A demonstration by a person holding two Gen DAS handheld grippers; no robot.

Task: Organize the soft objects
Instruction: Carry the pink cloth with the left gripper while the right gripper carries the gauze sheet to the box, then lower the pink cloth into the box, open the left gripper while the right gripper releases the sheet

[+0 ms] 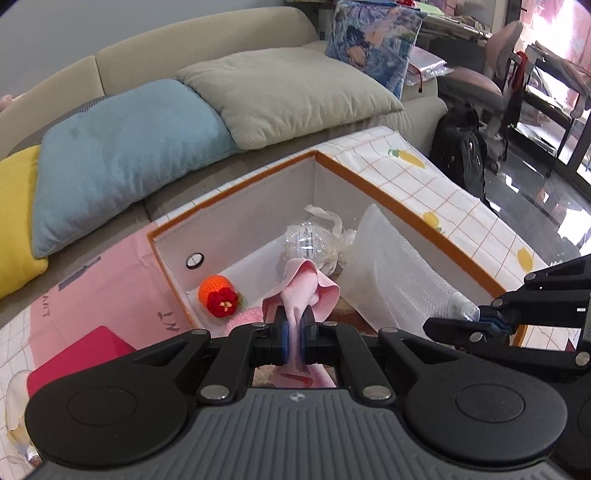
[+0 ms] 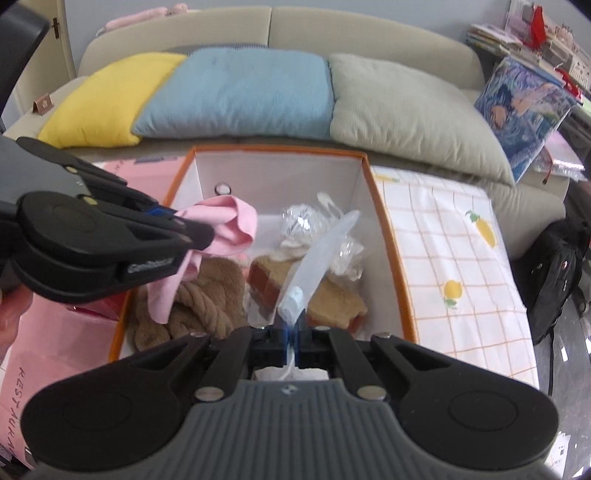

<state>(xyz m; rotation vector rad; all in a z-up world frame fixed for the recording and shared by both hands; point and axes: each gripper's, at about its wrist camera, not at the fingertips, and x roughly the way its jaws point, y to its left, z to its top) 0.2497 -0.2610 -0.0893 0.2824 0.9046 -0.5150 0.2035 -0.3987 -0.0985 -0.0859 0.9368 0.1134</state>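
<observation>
A low surface point(image 2: 461, 258) under a white checked cloth with lemon prints stands in front of a beige sofa point(image 2: 258, 26). Three cushions line the sofa seat: yellow point(image 2: 107, 99), blue point(image 2: 240, 96) and grey-green point(image 2: 406, 110). Past the sofa's right end are stacked books and papers, a black backpack point(image 2: 557, 273) on a glossy dark floor, and, in the left wrist view, a pink office chair point(image 1: 498, 55).

An open storage box point(image 2: 388, 229) with an orange rim and white walls sits on the surface, its far edge toward the sofa. Pink paper with partly legible lettering lies against its left edge.

The left tongs point(image 1: 293, 325) are clamped on a pink cloth point(image 1: 306, 288) over the box's near left part; the cloth bunches into a fold above the pads and hangs down below them. The right tongs point(image 2: 293, 332) are clamped on the sealed end of a clear bubble-wrap bag point(image 2: 321, 254), whose long axis runs from the near edge up toward the box's far right corner, tilted rather than flat.

In the box lie an orange crocheted ball point(image 1: 218, 295) with a red flower near the left wall, a clear-wrapped bundle point(image 2: 303, 221) tied with pale ribbon toward the far wall, brown fleecy slippers point(image 2: 207, 295) and a brown-and-red plush piece point(image 2: 273, 277). The tongs' bodies hide the box's near edge, and what the wrapped bundle contains cannot be made out.
</observation>
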